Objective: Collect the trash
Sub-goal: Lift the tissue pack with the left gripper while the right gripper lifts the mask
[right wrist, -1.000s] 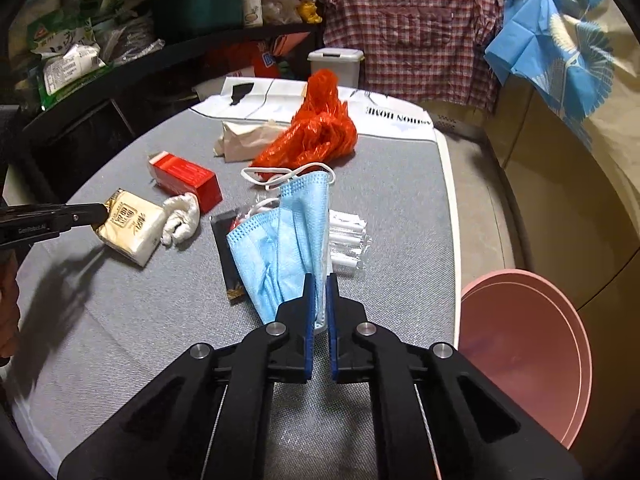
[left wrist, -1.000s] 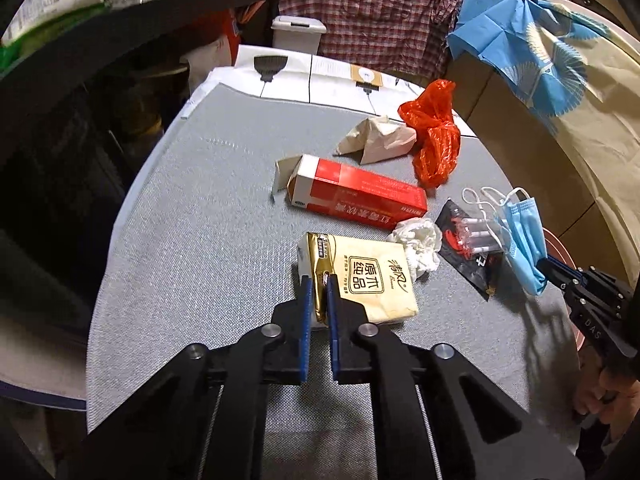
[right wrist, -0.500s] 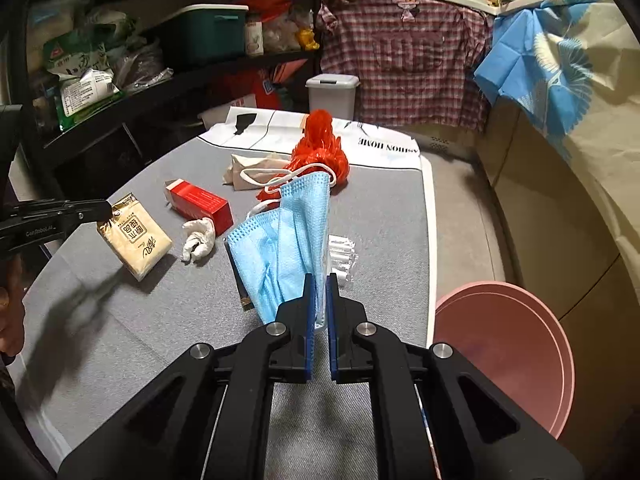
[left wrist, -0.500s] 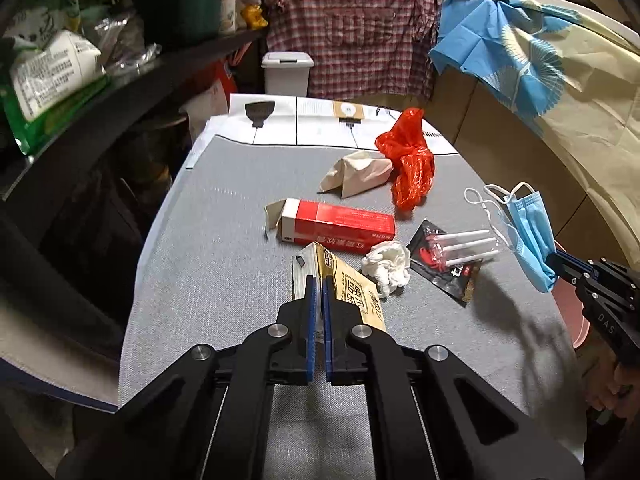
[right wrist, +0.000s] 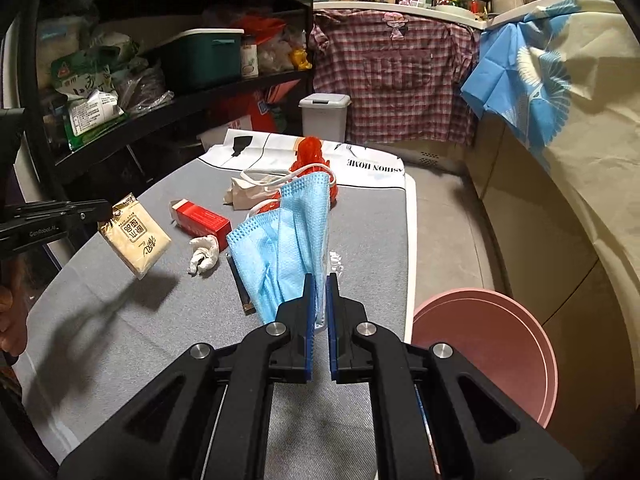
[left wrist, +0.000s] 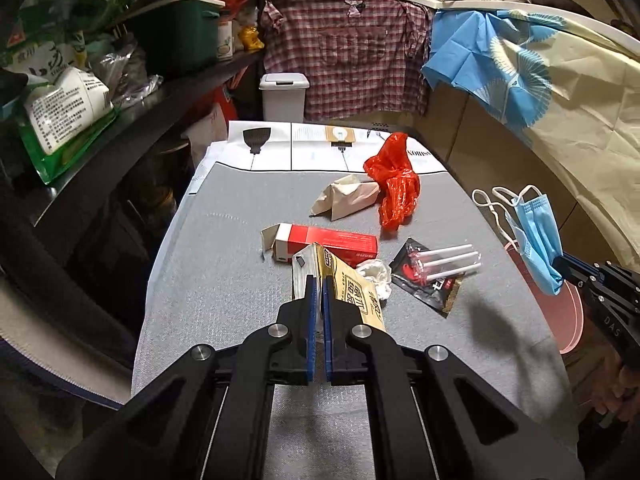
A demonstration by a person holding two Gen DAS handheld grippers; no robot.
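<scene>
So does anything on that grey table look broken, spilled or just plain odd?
Nothing is spilled. The red carton lies on its side with its end flap torn open, and beside it sits a crumpled white tissue. A red plastic bag lies scrunched against a crushed paper bag. It all looks like rubbish waiting to be collected.

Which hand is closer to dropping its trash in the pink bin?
Probably the right. Its tongs hold the blue mask at the table edge nearest the pink bin. The left tongs hold the tissue pack farther away.
</scene>
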